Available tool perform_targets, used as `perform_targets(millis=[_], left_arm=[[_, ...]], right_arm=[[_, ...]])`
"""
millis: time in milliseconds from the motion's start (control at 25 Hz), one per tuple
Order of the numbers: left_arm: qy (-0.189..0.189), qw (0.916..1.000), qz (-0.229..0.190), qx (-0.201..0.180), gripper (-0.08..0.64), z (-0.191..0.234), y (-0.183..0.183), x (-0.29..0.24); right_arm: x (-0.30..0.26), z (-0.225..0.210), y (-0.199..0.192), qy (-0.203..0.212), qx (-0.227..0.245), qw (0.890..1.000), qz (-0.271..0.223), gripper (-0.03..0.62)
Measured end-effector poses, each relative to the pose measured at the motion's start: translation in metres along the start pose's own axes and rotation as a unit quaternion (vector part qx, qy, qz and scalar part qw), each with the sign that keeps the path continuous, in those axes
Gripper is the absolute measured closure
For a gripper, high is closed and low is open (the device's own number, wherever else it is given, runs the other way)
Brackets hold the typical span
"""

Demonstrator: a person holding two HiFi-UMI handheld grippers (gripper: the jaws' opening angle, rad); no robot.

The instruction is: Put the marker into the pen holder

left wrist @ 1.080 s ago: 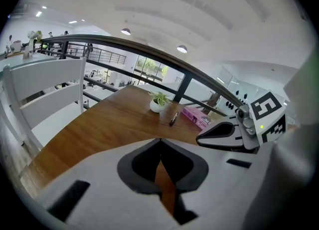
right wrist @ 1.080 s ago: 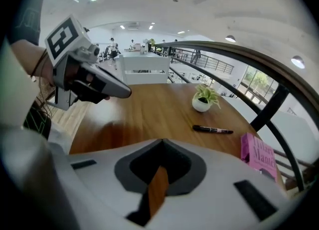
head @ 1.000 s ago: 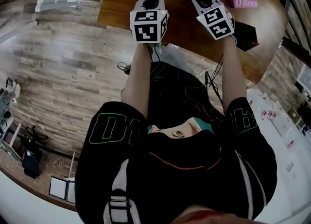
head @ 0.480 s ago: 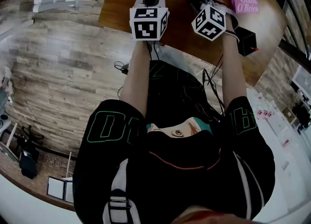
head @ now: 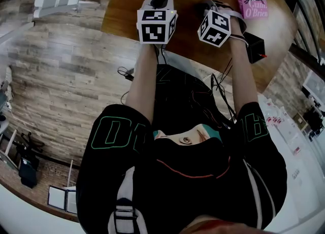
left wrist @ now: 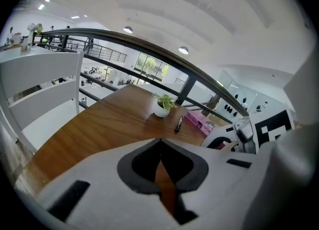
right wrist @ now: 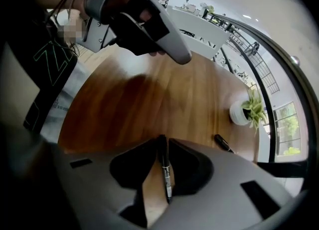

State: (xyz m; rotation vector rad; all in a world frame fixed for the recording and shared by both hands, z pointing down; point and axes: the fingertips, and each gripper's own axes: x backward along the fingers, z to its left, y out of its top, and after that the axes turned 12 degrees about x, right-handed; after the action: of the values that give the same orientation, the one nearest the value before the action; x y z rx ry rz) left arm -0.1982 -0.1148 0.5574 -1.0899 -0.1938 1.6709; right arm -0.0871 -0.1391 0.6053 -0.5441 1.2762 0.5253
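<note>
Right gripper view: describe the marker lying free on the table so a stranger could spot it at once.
On the wooden table, find the white potted plant near its edge. Beside it lies a black marker on bare wood. The other marker sits between the jaws of the right claw, which have just been opening.

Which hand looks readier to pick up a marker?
Right. The right gripper has just been opening its jaws, which straddle a marker on the table; the left gripper is shut, with nothing between its jaws.
</note>
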Motion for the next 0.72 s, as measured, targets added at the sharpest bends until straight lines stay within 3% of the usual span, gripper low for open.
perform_targets(millis=[240, 440, 720], left_arm=[[-0.003, 1.0000, -0.001, -0.001, 0.553, 0.002, 0.004, -0.006], [-0.011, 0.9999, 0.005, -0.005, 0.554, -0.004, 0.007, -0.011], [-0.023, 0.9995, 0.012, -0.021, 0.554, -0.017, 0.009, -0.016]], right_arm=[[-0.011, 0.006, -0.001, 0.033, 0.012, 0.999, 0.008, 0.523], [-0.010, 0.005, 0.000, 0.055, -0.024, 0.998, 0.006, 0.525], [-0.007, 0.001, -0.002, 0.031, -0.075, 0.997, -0.006, 0.526]])
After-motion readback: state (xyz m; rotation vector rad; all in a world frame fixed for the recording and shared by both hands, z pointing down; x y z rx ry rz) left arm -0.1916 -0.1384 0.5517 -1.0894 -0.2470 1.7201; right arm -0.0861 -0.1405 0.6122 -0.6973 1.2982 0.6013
